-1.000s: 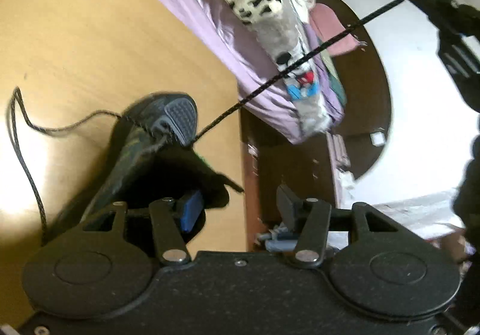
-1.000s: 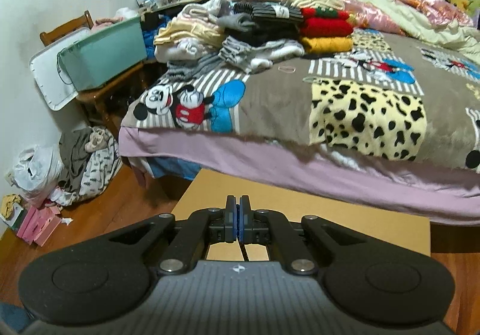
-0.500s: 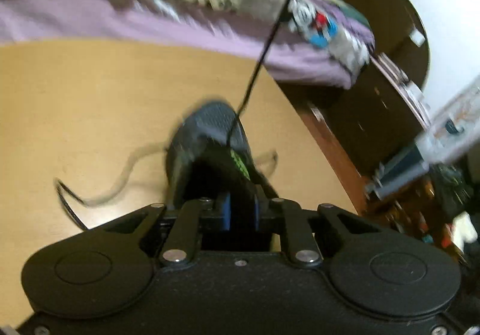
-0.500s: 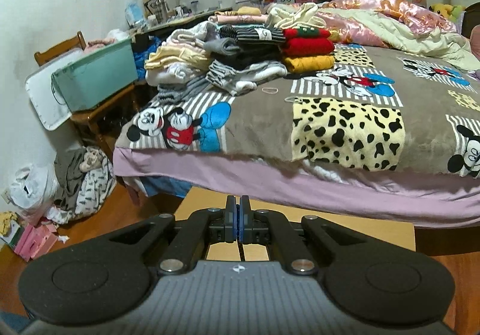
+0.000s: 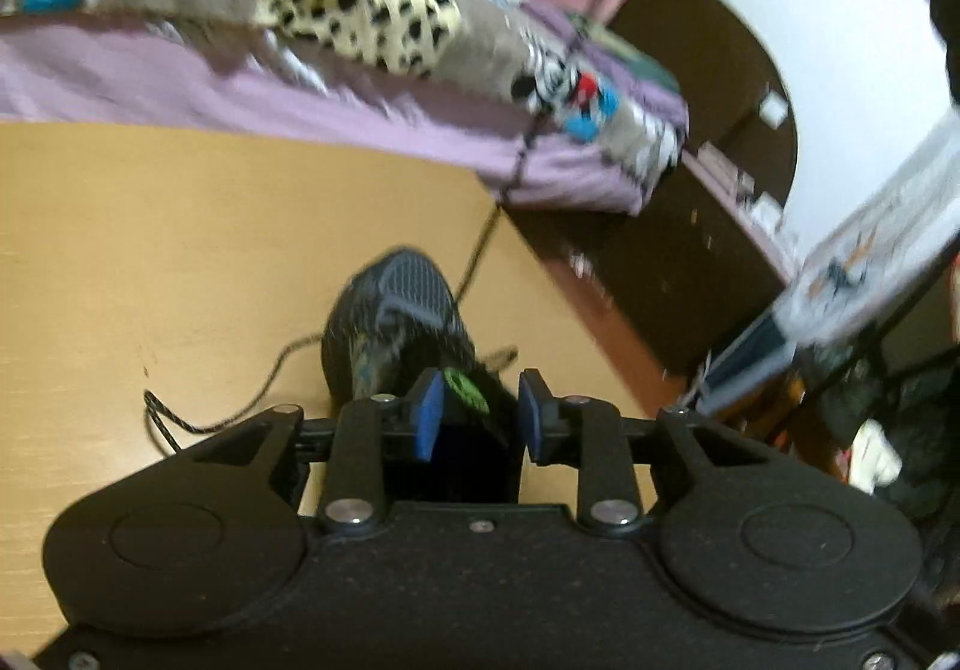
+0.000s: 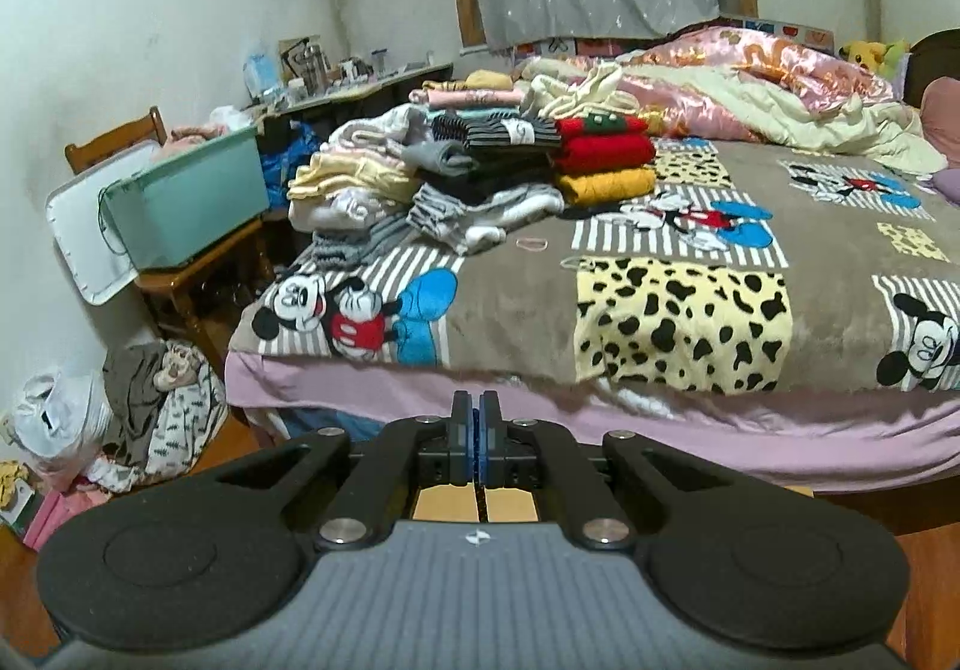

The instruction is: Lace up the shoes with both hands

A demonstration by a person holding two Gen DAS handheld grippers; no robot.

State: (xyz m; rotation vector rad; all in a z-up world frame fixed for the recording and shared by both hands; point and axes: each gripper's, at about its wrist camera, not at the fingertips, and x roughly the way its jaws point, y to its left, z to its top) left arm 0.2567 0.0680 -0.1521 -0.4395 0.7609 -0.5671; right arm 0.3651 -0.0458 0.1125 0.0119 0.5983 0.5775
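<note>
Fingers of the left gripper are reopening around the dark mesh shoe's tongue while the right gripper's closed fingers are tensioning the black speckled lace, risking tipping the shoe on the tan wooden bench.

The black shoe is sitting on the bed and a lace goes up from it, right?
Not quite. In the left wrist view the black shoe sits on the wooden table, in front of the bed, not on it. The lace does go up from it, stretched tight.
</note>
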